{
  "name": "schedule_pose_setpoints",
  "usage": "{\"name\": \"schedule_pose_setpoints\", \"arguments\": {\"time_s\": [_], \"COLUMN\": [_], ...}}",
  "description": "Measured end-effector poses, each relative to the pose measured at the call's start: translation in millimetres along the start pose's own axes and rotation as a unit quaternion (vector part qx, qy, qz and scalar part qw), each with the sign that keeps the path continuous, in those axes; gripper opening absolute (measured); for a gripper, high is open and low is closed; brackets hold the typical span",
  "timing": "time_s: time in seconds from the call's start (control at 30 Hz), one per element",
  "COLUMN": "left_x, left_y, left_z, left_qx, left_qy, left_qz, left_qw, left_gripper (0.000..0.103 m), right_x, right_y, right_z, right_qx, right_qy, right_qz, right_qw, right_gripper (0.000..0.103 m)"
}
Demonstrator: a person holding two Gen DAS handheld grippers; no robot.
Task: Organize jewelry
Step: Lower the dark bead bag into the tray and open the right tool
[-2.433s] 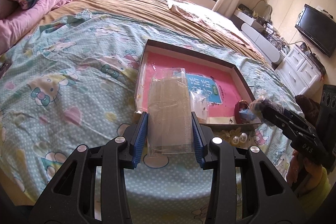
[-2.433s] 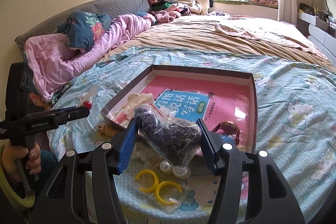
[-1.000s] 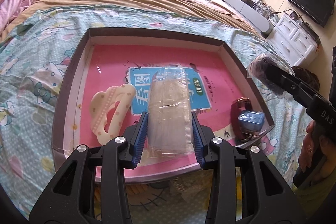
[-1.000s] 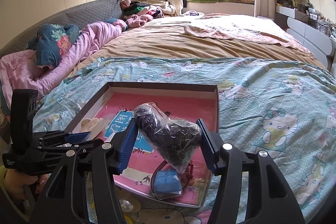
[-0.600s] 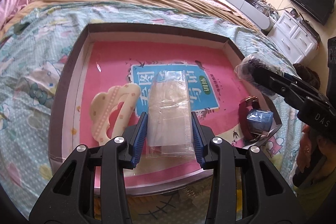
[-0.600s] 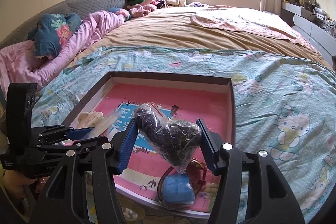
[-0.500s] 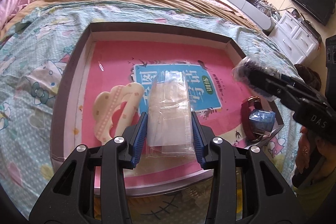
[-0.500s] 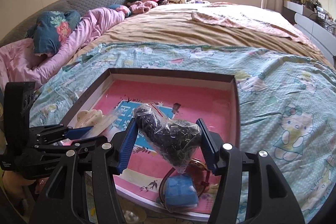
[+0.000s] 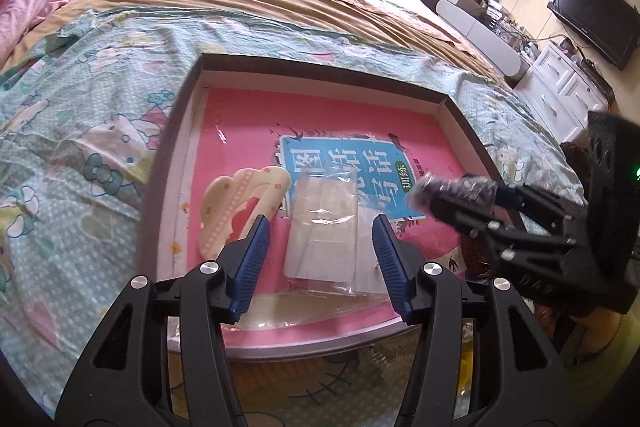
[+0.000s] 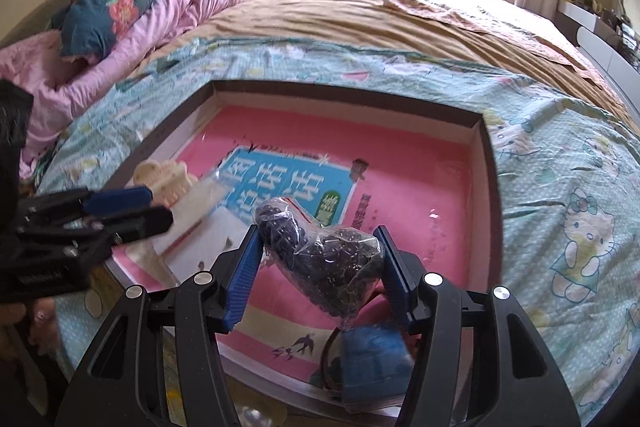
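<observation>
Jewelry sits in and over a shallow dark-rimmed tray (image 9: 176,131) on the cartoon-print bedspread (image 9: 80,115), the tray filling the middle of both views, its floor covered by a pink book (image 9: 320,123) with a blue title panel. In the left wrist view, at left centre inside the tray, lies a cream cloud-shaped hair clip (image 9: 236,211). Just to its right, in the lower middle, a clear plastic packet (image 9: 324,239) lies flat on the book between the blue pads of the left gripper (image 9: 320,247); the jaws are opening and the pads stand clear of the packet on both sides. At the right edge of that view the right gripper (image 10: 318,267) reaches in over the tray's right side. In the right wrist view, lower middle, its pads press from both sides on a clear bag of dark beads (image 10: 324,255), held above the tray's near right corner. Below the bag, at the bottom of the frame, a small blue box (image 10: 374,359) lies inside a dark reddish ring, partly hidden.
</observation>
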State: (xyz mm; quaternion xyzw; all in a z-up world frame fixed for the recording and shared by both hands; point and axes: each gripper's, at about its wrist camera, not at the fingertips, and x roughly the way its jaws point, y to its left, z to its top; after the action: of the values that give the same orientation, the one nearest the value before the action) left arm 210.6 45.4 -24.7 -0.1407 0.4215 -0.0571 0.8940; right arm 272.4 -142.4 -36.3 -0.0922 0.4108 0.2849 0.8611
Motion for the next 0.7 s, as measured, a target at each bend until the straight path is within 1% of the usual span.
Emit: {"name": "schedule_pose_setpoints", "arguments": {"time_s": [0.03,0.07,0.27,0.33,0.47,0.53,0.57,0.67,0.7], "left_x": [-3,-4,-13,-16,-19,-20,-21,-21,-22], "left_y": [2,3,9,11,13,14,14,15,15], "left_z": [0,-1,-2,-3,-3,-3,-4,-6,-6], "left_qx": [-0.003,-0.005,-0.020,-0.024,-0.030,-0.033,-0.035,-0.037,-0.037], "left_qy": [-0.003,-0.005,-0.013,-0.015,-0.018,-0.018,-0.017,-0.016,-0.016], "left_qz": [-0.001,0.000,0.002,0.003,0.004,0.006,0.007,0.009,0.010], "left_qw": [1.0000,1.0000,0.9997,0.9996,0.9994,0.9993,0.9992,0.9992,0.9991], "left_gripper": [0.050,0.051,0.052,0.057,0.058,0.061,0.061,0.064,0.065], "right_x": [1,2,3,3,2,1,0,-6,-10], "right_y": [2,4,7,8,10,10,10,9,10], "right_z": [-1,-2,-6,-7,-9,-10,-10,-12,-12], "right_qx": [-0.003,-0.005,-0.007,-0.007,-0.008,-0.006,-0.005,-0.003,-0.002], "right_qy": [0.004,0.006,0.012,0.013,0.015,0.015,0.013,0.002,-0.005], "right_qz": [0.002,0.003,0.009,0.011,0.013,0.014,0.015,0.018,0.018], "right_qw": [1.000,1.000,1.000,1.000,1.000,1.000,1.000,1.000,1.000], "right_gripper": [0.055,0.055,0.056,0.057,0.058,0.058,0.059,0.068,0.069]}}
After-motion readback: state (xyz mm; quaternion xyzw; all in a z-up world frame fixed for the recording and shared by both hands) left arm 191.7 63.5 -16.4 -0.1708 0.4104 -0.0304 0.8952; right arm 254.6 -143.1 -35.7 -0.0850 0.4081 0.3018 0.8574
